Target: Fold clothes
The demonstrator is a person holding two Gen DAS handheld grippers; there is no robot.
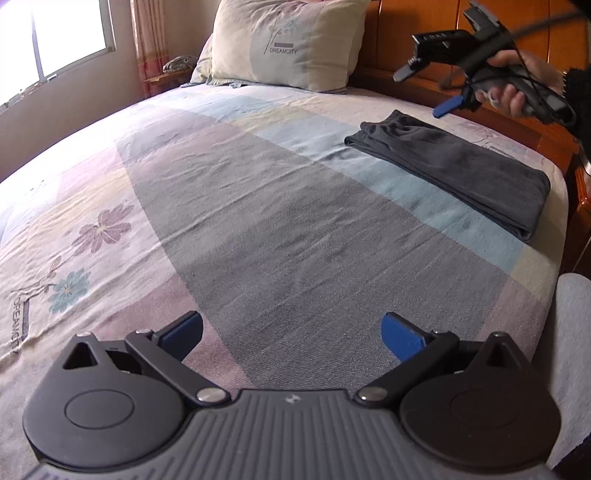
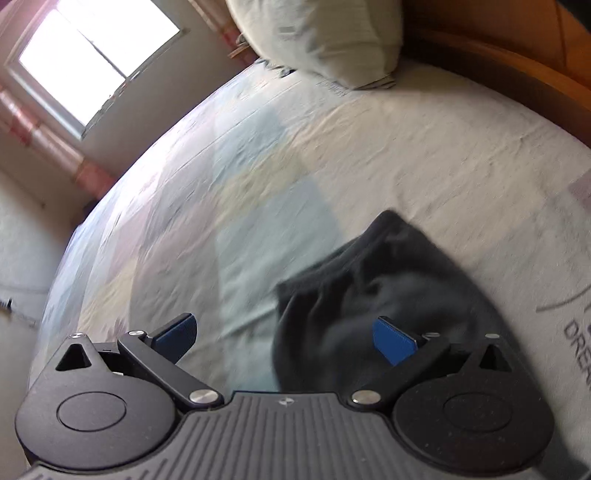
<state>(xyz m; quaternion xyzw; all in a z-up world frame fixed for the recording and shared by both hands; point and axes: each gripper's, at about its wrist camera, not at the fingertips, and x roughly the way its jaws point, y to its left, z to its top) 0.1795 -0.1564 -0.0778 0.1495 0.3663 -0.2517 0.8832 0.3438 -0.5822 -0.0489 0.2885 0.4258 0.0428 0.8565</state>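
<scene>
Left tool [image 1: 291, 334] spread wide, blue pads well apart, nothing between them; it hangs above the middle of the bed [image 1: 258, 206], over the grey patch of the patterned sheet. Right tool [image 2: 284, 334] also spread wide, holding nothing. In the left wrist view the right tool [image 1: 426, 90] shows in the air at upper right, gripped by the person's right hand [image 1: 517, 92], above and beyond the far end of the garment, apart from it.

Dark grey garment [image 1: 454, 170] lies folded into a long narrow rectangle on the right side of the bed, near the wooden side rail [image 1: 580, 192]. One end points toward the headboard [image 1: 399, 48], with bunched fabric there; the other end is a neat folded edge nearer the camera. It lies flat on the sheet, touching neither tool.

Right wrist view is motion-blurred: the dark garment [image 2: 369, 280] sits directly below and ahead of the tool, its right blue pad [image 2: 391, 345] overlapping the cloth in view; contact cannot be told. Left pad [image 2: 177, 334] is over bare sheet.

Pillow [image 1: 288, 40] printed DREAMCITY leans at the head of the bed against the headboard. Window [image 1: 55, 33] bright at far left, striped curtain [image 1: 151, 40] beside it. Flower print [image 1: 103, 229] on the sheet's left side.
</scene>
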